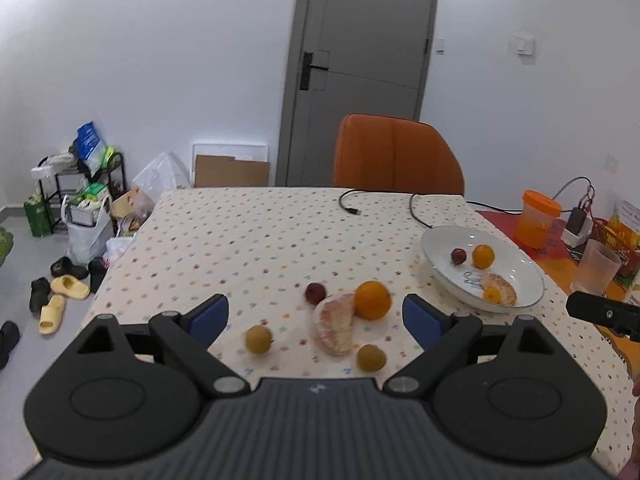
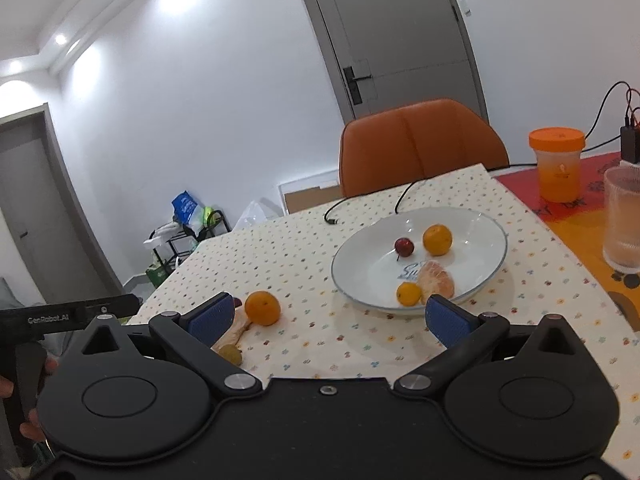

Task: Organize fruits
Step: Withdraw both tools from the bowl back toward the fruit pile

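Observation:
On the dotted tablecloth lie an orange (image 1: 372,300), a peeled pomelo segment (image 1: 335,326), a dark red small fruit (image 1: 315,293) and two yellow-green small fruits (image 1: 258,339) (image 1: 371,357). My left gripper (image 1: 316,318) is open and empty above them. A white plate (image 2: 486,264) holds a red cherry-like fruit (image 2: 404,246), an orange (image 2: 437,239), a small yellow fruit (image 2: 409,293) and a peeled segment (image 2: 438,279). My right gripper (image 2: 328,316) is open and empty, just in front of the plate. The plate also shows in the left wrist view (image 1: 532,276).
An orange chair (image 1: 396,156) stands at the table's far side. A black cable (image 1: 352,204) lies on the cloth. An orange-lidded jar (image 2: 557,164) and a clear cup (image 2: 624,220) stand at the right. Bags, a rack and slippers (image 1: 60,296) clutter the floor at left.

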The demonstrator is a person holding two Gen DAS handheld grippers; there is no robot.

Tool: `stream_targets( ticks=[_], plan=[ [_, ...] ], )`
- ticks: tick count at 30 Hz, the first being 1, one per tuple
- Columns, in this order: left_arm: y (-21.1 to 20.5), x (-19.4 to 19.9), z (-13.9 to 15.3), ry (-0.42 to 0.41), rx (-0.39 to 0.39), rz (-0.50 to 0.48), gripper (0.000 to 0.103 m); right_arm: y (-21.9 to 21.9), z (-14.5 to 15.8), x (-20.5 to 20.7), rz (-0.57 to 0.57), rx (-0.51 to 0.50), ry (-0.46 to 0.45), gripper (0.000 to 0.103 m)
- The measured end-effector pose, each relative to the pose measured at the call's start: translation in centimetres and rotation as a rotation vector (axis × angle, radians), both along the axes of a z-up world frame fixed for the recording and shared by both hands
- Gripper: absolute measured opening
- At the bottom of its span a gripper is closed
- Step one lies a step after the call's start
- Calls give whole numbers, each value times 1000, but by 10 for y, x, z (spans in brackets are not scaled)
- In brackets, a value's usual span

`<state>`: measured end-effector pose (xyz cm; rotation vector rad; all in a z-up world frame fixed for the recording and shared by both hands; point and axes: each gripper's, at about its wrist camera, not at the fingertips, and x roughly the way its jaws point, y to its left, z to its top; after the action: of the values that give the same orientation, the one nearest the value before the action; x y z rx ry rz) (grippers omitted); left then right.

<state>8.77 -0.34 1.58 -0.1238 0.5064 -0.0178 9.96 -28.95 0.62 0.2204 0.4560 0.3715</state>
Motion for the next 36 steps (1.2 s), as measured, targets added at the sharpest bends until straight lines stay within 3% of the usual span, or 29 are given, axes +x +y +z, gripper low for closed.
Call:
stream_targets(
  ticks=[24, 28, 32, 36],
  plan=[
    [60, -2, -26, 26, -67, 117, 92, 59, -16, 9, 114, -71, 11, 102],
    [68, 0, -33, 27, -76, 128, 89, 81, -23, 12, 153, -114, 8, 93],
    [77, 5, -42, 51, -85, 129, 78, 93, -31, 19, 175, -106, 45, 84],
    [90, 9, -48, 71, -97, 130, 73, 99, -35, 28, 174, -97, 73, 80]
  ],
)
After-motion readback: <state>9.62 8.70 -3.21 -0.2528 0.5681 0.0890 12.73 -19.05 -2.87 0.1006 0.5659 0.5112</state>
